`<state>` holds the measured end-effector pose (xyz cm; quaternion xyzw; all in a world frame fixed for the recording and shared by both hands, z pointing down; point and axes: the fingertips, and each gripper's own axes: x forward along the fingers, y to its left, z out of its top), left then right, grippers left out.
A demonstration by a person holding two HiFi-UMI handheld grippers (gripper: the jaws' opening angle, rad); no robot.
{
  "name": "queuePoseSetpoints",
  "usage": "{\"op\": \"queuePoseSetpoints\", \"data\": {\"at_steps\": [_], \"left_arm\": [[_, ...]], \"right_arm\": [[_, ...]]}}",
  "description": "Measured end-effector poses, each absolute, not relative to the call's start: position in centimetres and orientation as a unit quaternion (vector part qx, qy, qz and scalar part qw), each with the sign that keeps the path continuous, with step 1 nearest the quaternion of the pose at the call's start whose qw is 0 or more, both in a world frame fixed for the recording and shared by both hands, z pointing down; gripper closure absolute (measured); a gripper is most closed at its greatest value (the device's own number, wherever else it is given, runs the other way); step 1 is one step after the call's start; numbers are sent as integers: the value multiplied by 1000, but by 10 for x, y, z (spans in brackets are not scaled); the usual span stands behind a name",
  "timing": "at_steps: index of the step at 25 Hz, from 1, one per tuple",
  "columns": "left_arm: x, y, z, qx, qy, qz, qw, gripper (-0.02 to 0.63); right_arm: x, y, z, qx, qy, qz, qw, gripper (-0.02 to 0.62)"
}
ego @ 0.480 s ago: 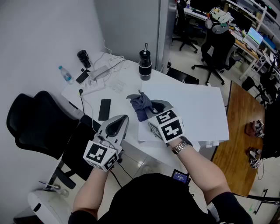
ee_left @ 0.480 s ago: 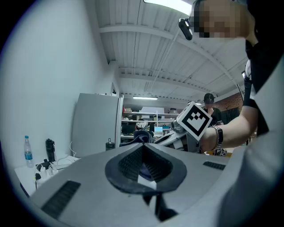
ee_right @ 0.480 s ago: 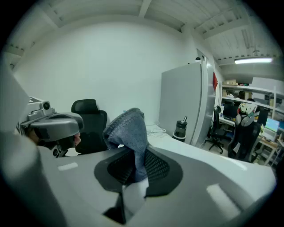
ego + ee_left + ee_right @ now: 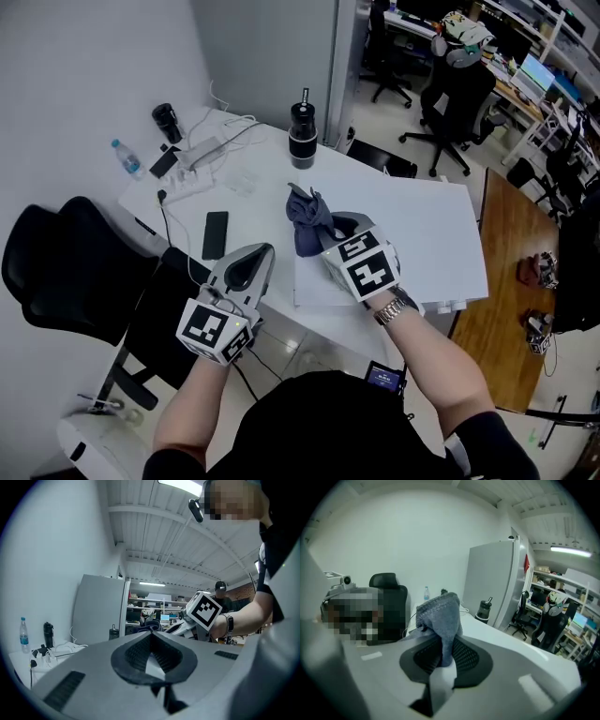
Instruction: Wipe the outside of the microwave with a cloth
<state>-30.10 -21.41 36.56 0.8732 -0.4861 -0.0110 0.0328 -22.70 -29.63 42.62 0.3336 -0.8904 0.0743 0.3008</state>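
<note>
Head view: the left gripper [image 4: 255,261] is held by the front edge of the white table [image 4: 262,202], apart from the microwave [image 4: 422,234]. The right gripper [image 4: 336,234] reaches over the left part of the microwave's white top, with a blue-grey cloth [image 4: 306,217] bunched at its tip. A black tumbler [image 4: 302,134], a phone [image 4: 215,234] and a water bottle [image 4: 125,157] are on the table.

Left gripper view: what the head view hides shows here, the jaws pressed together with nothing between them. Beyond them sits the right gripper's marker cube [image 4: 204,610] and a wristwatch [image 4: 228,623].

Right gripper view: the jaws are clamped on a fold of the cloth, and the rest stands up above the pads.
</note>
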Motion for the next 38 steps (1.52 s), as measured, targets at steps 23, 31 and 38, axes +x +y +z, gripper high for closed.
{"op": "queuePoseSetpoints", "data": {"at_steps": [23,31,38], "left_arm": [[-244,-210,348,879,-476,-10,13,600],[-202,-205,341,878,-479,-6,7,600],[-159,-200,335,879,-477,1,2,600]], "right_arm": [[-133,-300,431,367,-873,87,309,541],[-72,-304,431,381,-867,95,307,541],[-21,-306,427,393,-866,95,295,541]]}}
